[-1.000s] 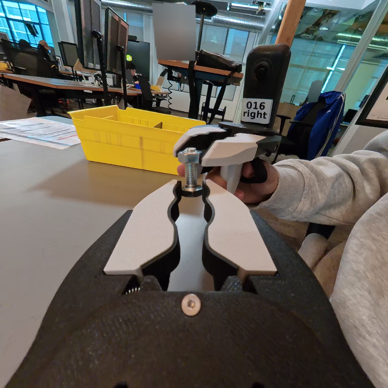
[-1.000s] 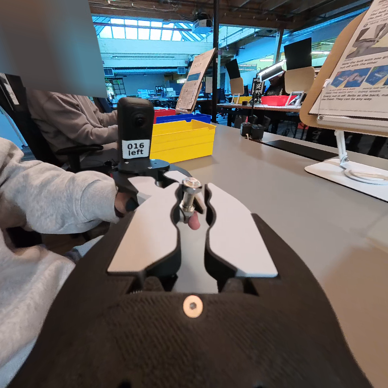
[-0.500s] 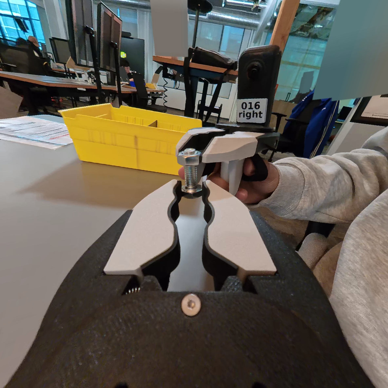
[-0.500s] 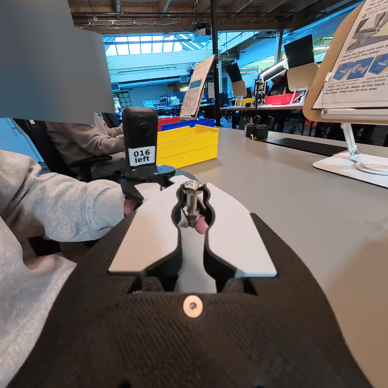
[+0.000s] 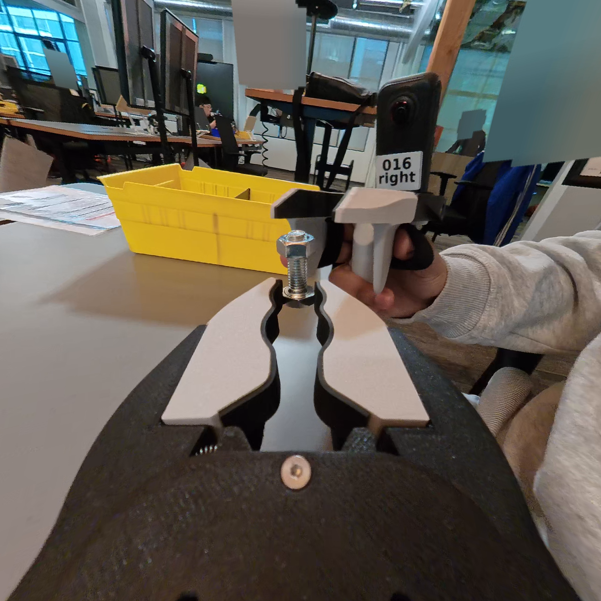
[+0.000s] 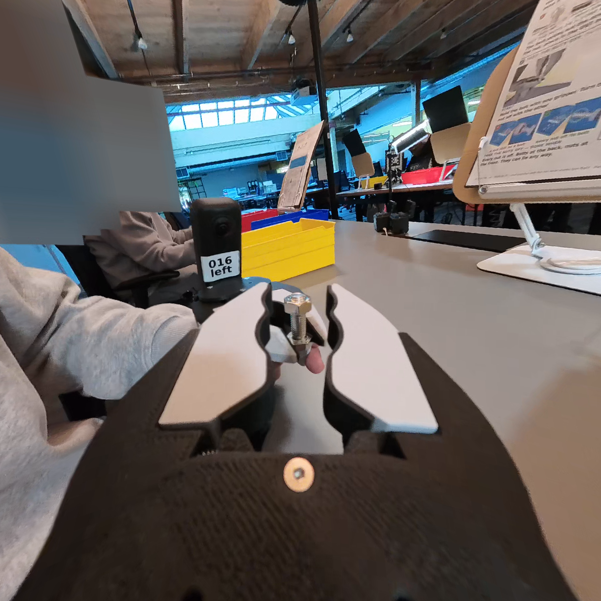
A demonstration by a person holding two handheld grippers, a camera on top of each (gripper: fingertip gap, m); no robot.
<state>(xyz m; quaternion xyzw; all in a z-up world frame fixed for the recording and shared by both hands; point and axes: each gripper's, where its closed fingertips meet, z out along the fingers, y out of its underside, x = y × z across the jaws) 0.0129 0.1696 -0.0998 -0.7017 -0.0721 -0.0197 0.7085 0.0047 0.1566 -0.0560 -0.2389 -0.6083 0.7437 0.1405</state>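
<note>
At frame centre, left gripper (image 5: 297,294) pinches bolt (image 5: 295,265) at lower end, upright, nut (image 5: 295,248) at top. Right gripper (image 6: 299,304) spread, flanking bolt untouched. Yellow bin (image 5: 201,214) upper left on table (image 5: 81,325).

Bare grey table (image 5: 81,325) ahead of left tool (image 5: 296,294), yellow bin (image 5: 201,221) beyond (blocking), document stand (image 6: 536,260) rightward

Open-plan workshop. Smooth grey worktop (image 5: 65,341) in the foreground. Exposed timber-joist ceiling (image 6: 227,39) with black track lights; a thin black steel column (image 6: 322,130). Blue-lit clerestory windows (image 6: 227,113) at the far end. Wooden desks on black legs (image 5: 312,104), dark monitors on poles (image 5: 156,58), black office chairs (image 5: 231,146). An orange timber post (image 5: 442,42) against glazed partitions.
</note>
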